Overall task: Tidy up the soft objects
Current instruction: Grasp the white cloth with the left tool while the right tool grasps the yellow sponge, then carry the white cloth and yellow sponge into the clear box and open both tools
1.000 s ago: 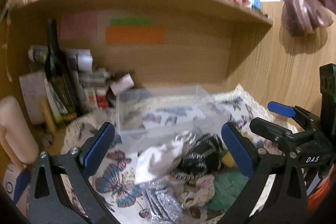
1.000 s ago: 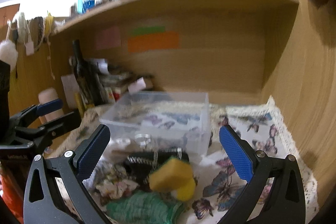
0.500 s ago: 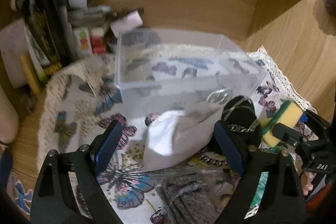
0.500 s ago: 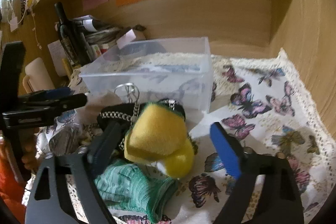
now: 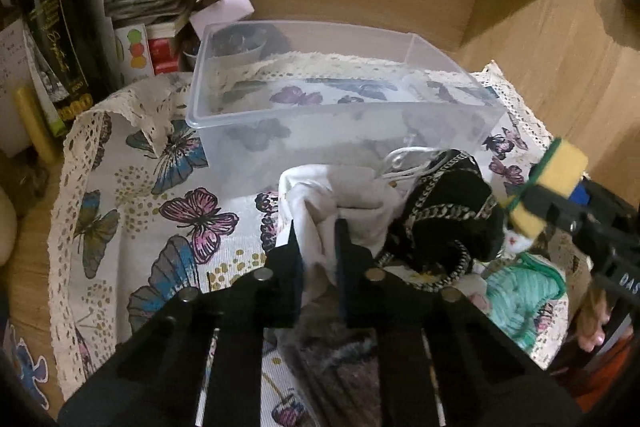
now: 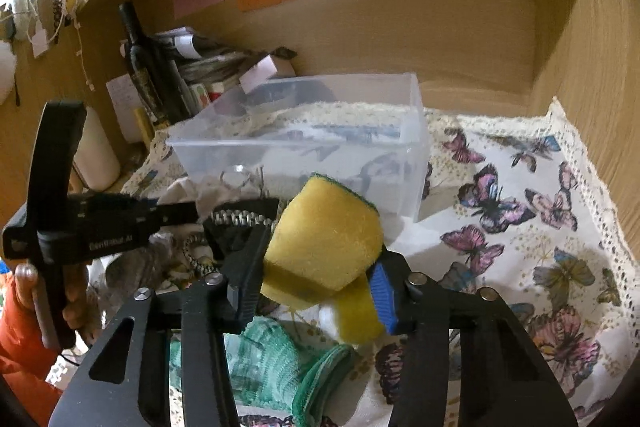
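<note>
Jaws of the left gripper (image 5: pixel 318 241) are closed on the white cloth (image 5: pixel 320 195), just short of the clear bin (image 5: pixel 452 115), which lies straight ahead. Right gripper (image 6: pixel 316 283) jaws pinch the yellow sponge (image 6: pixel 324 235), lifted, bin directly beyond; both sit about equally near.

My left gripper (image 5: pixel 318 239) covers the near fold of the white cloth (image 5: pixel 320 195), my right gripper (image 6: pixel 316 279) masks the yellow sponge (image 6: pixel 324 227) flanks, and the green knit (image 6: pixel 264 359) runs off-frame, shape undetermined.
</note>
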